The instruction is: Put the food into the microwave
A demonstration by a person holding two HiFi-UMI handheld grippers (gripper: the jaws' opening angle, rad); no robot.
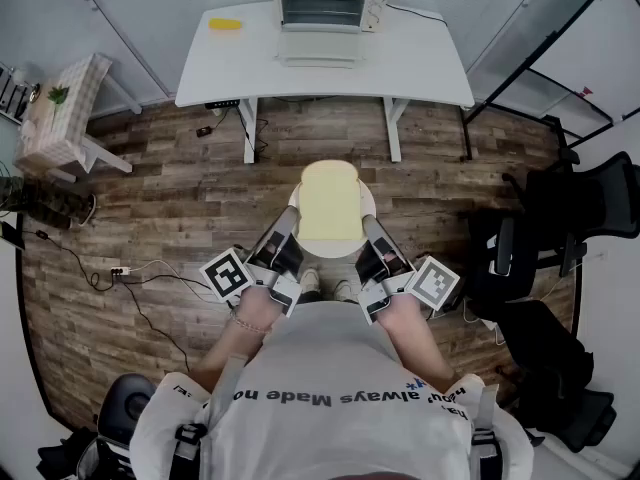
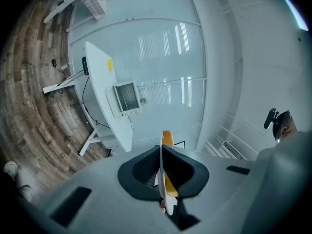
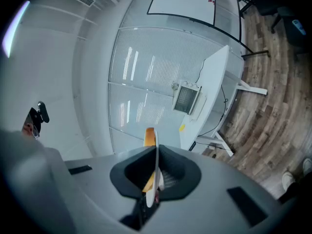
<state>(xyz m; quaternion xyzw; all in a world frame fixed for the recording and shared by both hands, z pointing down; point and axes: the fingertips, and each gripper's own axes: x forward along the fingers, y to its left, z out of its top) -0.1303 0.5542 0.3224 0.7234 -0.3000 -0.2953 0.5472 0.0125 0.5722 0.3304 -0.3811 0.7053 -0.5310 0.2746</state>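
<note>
Nearest the camera, the person stands on the wood floor well back from the table, with both tools held forward at waist level. The left tongs are pinched on the left rim of a white plate, and the right tongs are pinched on its right rim. Each gripper view confirms this, showing the plate edge-on between closed jaws. The food, a slice of bread, lies flat on the plate, which is carried level between the two tools over the person's feet. Further off, the white table bears a small yellow object toward its left end and the microwave at the back centre. A pale panel in front of the microwave suggests the door is already lowered, but at this range that cannot be confirmed. Judgement: the step in hand is the carry, with the plate lifted and secured but not yet brought to the appliance. The next move calls for walking forward with both tools kept at equal height and equal spacing so the plate neither tilts nor slips. The plate then needs lining up with the microwave opening before it is slid in.
</note>
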